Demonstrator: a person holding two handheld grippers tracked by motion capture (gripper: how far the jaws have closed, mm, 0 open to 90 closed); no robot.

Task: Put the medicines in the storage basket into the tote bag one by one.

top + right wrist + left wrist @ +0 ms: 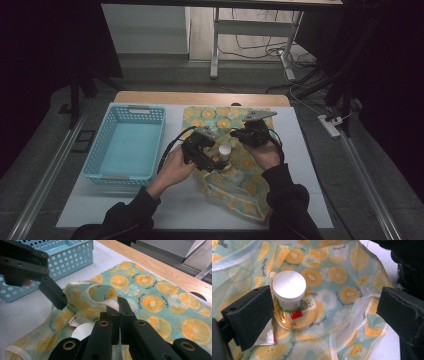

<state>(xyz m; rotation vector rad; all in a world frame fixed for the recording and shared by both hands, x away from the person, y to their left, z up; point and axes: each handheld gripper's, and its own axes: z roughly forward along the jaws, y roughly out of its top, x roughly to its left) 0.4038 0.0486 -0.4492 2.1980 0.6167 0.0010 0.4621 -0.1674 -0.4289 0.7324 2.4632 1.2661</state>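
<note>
White-capped jar stood upright inside the orange-print bag, just beside the left-hand finger of my left gripper as that gripper's view had it, not touching either finger as far as I could tell. A flat packet with a red edge lay in the bag under that same finger. Left fingers were released, spread wide, nothing pressed between them; I judged the jar to be freshly set down.

Right gripper was clenched on the rim of the bag; a fold of pale hem ran between its fingers and held the mouth up and open. In the right gripper view the jar's white cap showed just below and left of those fingers.

In the high view the left gripper sat over the bag's mouth with the jar between it and the right gripper.

Farther out from the left fingers, the blue basket stood on the bench, well apart from the bag and with nothing in it that I could see.

Progress, my reading: jar and packet were in the bag, so the loading step looked done for these two. Left to do: draw the left fingers out of the mouth and let go of the rim. Whether the basket played a part, I couldn't tell.
</note>
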